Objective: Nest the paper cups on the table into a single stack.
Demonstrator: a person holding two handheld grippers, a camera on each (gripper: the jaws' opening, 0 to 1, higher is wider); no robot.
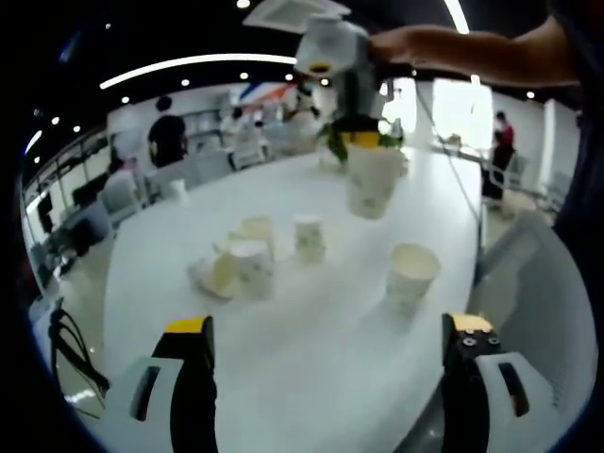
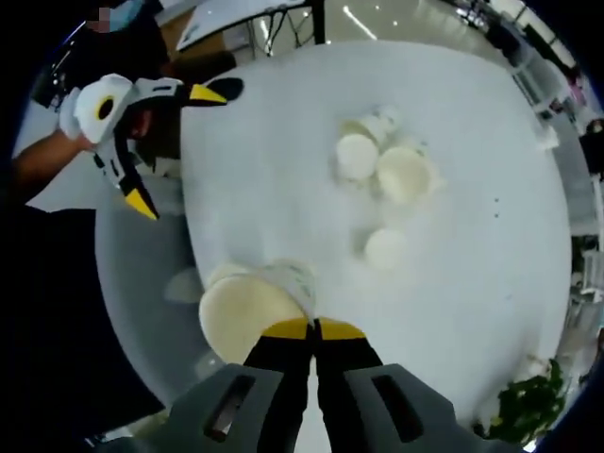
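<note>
The right tongs [image 2: 314,330] pinch a cup [image 1: 373,181] by its rim, high above the counter [image 1: 311,340]. Left tongs [image 1: 330,344] hang open (holding nothing). Best to lower it squarely over the upright cup [image 1: 411,276], mouth level, before letting go.

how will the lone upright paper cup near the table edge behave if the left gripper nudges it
The cup looks thin-walled and empty, so it is probably very light and would slide or tip easily on the smooth white table. Its open rim would likely dent under a firm squeeze.
</note>
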